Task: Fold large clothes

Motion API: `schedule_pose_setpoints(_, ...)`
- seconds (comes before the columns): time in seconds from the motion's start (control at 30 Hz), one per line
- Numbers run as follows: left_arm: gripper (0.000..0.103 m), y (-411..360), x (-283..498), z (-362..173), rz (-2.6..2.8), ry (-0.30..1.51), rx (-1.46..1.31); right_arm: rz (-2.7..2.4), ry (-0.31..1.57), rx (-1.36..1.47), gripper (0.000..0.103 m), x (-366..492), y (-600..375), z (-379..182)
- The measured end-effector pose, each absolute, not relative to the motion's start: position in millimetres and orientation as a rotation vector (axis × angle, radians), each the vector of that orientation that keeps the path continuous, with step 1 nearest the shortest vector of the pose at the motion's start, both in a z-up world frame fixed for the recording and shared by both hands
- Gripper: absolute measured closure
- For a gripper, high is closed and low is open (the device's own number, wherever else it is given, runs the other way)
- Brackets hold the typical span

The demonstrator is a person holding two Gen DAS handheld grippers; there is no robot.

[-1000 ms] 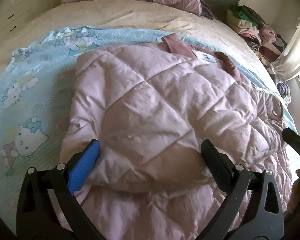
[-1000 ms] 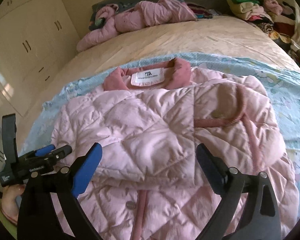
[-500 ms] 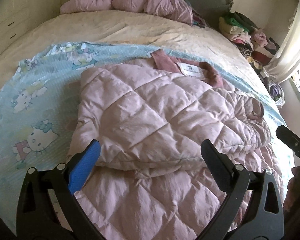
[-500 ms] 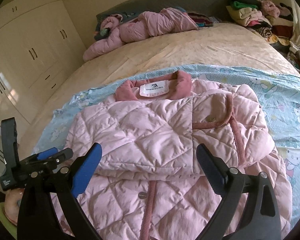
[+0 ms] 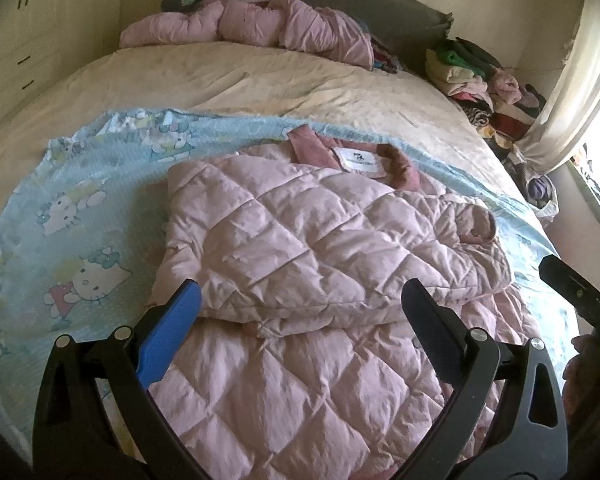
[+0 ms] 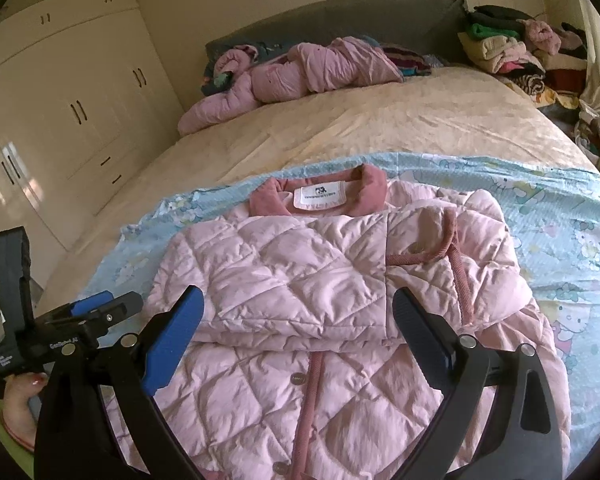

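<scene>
In front of me I see a cream wardrobe (image 6: 60, 120), a grey headboard (image 6: 340, 20) and a curtain (image 5: 572, 92) at the window.

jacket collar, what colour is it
Dusty rose, darker than the pale pink quilted jacket. The collar shows best in the right wrist view.

The far half of the bed (image 6: 380, 128) lies bare and open to reach. Obstacles: a crumpled pink garment (image 6: 300, 68) against the headboard, a clothes pile (image 6: 516, 48) far right, and the pink quilted jacket (image 6: 332, 280) filling the near middle.
</scene>
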State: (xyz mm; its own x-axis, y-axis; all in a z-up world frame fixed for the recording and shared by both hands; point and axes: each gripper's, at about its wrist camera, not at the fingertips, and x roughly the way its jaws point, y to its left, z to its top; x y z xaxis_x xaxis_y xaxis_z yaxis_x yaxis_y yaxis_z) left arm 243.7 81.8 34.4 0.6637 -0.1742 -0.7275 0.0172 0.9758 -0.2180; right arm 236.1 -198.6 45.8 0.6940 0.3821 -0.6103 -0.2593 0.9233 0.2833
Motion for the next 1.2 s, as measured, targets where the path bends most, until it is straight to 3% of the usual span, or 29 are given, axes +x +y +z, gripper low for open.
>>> schedule_pose_setpoints(0.7, 0.009, 59, 189, 60, -0.145, 0.752, -0.138, 0.363, 0.674, 0.136, 0.008, 193, -211, 52)
schedule_pose_setpoints(1.2, 0.009, 41, 154, 46, -0.166, 0.751, -0.103, 0.357, 0.66, 0.141, 0.008, 163, -228, 46)
